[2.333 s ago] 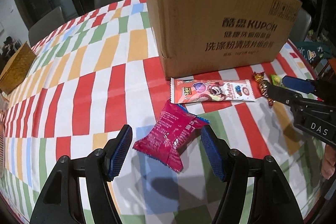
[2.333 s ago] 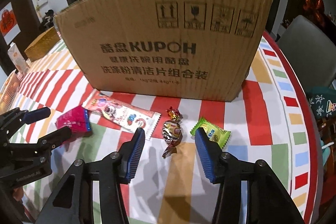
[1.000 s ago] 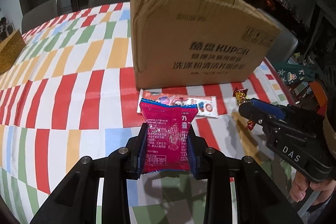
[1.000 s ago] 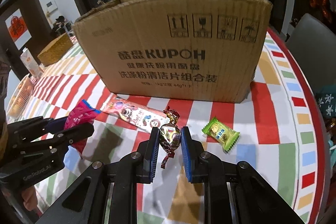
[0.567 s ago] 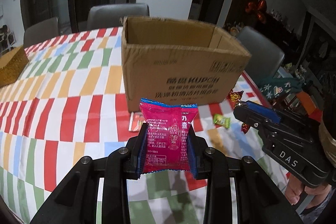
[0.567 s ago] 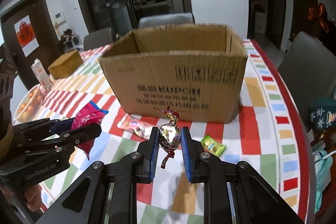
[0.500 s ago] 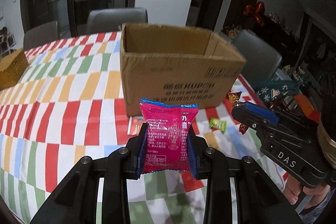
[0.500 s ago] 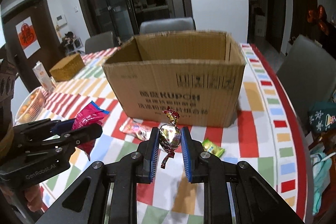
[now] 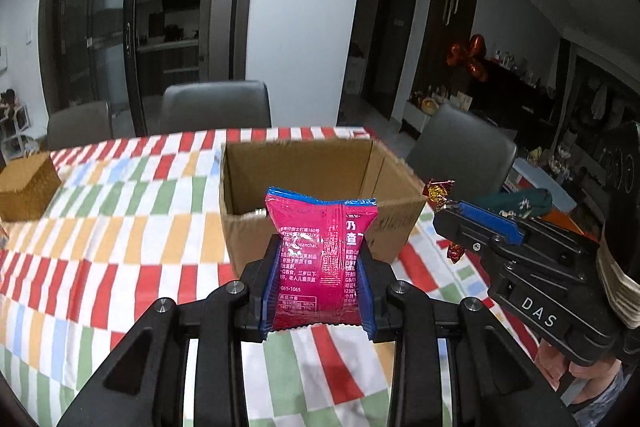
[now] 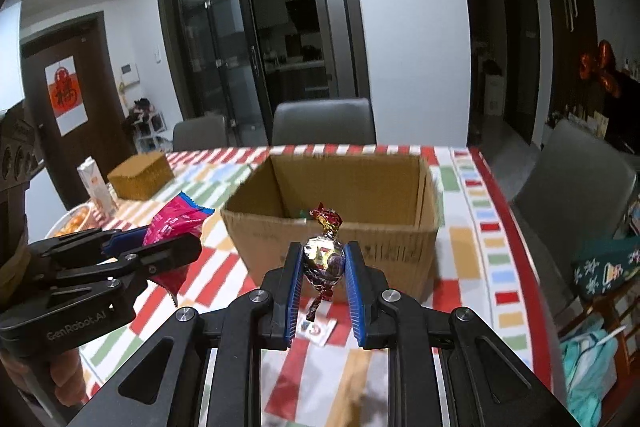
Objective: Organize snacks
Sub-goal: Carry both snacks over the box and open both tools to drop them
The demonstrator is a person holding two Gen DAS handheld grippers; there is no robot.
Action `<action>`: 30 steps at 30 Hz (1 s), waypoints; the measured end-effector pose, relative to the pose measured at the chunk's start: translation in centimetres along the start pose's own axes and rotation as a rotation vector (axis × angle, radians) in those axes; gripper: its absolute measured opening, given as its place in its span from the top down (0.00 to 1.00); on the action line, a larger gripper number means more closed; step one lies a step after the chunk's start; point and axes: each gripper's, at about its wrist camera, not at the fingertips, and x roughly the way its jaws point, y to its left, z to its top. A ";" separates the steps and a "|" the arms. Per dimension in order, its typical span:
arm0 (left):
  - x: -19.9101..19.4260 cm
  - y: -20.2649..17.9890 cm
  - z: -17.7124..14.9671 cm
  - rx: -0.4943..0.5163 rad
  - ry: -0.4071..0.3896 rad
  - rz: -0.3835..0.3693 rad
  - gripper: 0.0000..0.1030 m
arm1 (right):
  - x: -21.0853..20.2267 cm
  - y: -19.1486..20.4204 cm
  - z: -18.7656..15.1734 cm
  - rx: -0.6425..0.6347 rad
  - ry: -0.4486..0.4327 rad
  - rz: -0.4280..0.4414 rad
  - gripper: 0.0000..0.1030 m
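Note:
My left gripper (image 9: 318, 267) is shut on a magenta snack packet (image 9: 320, 251), held upright in the air in front of the open cardboard box (image 9: 312, 163). In the right wrist view the same packet (image 10: 176, 223) shows at the left in that gripper (image 10: 160, 247). My right gripper (image 10: 322, 267) is shut on a foil-wrapped candy (image 10: 323, 259), also lifted, just short of the box (image 10: 344, 227). From the left wrist view the right gripper (image 9: 456, 213) comes in from the right with the candy (image 9: 438, 189) at its tip. A long snack bar (image 10: 316, 327) lies on the cloth below the candy.
The striped tablecloth (image 9: 120, 211) covers the table. A woven basket (image 9: 26, 185) stands at the far left, with a milk carton (image 10: 96, 187) and a fruit bowl (image 10: 76, 219) near it. Grey chairs (image 10: 324, 121) ring the table. A hand (image 10: 64, 375) grips the left tool.
Both grippers have risen with their snacks and tilted up, so the box's open top and inside now show. Earlier both stood open over the snacks on the cloth, then shut on them.

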 end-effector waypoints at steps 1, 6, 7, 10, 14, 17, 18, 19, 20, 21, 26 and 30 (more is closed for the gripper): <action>-0.1 -0.1 0.5 0.004 -0.010 -0.001 0.68 | -0.1 0.0 0.3 -0.001 -0.008 -0.001 0.79; -0.4 -0.3 2.3 0.020 -0.046 0.004 0.68 | -0.6 0.0 2.1 -0.018 -0.047 -0.007 0.79; -0.4 -0.4 2.5 0.021 -0.050 0.006 0.68 | -0.6 0.1 2.4 -0.021 -0.052 -0.008 0.79; -0.3 -0.3 3.7 0.023 -0.059 0.009 0.68 | -0.4 0.1 3.4 -0.032 -0.066 -0.012 0.79; 0.5 -0.4 5.0 0.041 -0.056 0.044 0.68 | 0.4 -0.2 4.6 -0.041 -0.070 -0.014 0.79; 1.5 0.0 6.1 0.046 -0.046 0.049 0.68 | 1.5 -0.6 5.5 -0.037 -0.055 -0.013 0.79; 1.8 0.1 6.4 0.046 -0.045 0.052 0.68 | 1.8 -0.6 5.7 -0.037 -0.051 -0.013 0.79; 2.1 0.2 6.6 0.045 -0.042 0.057 0.68 | 2.1 -0.8 5.9 -0.034 -0.046 -0.017 0.79; 2.6 0.3 7.0 0.045 -0.039 0.062 0.68 | 2.6 -0.9 6.1 -0.032 -0.042 -0.018 0.79; 2.8 0.2 7.1 0.046 -0.037 0.065 0.68 | 2.9 -1.0 6.3 -0.031 -0.038 -0.019 0.79; 5.0 0.9 7.9 0.046 -0.013 0.084 0.68 | 4.7 -1.7 7.0 -0.024 -0.014 -0.028 0.79; 6.8 1.6 8.3 0.036 0.013 0.090 0.68 | 6.4 -2.2 7.4 -0.026 0.011 -0.037 0.79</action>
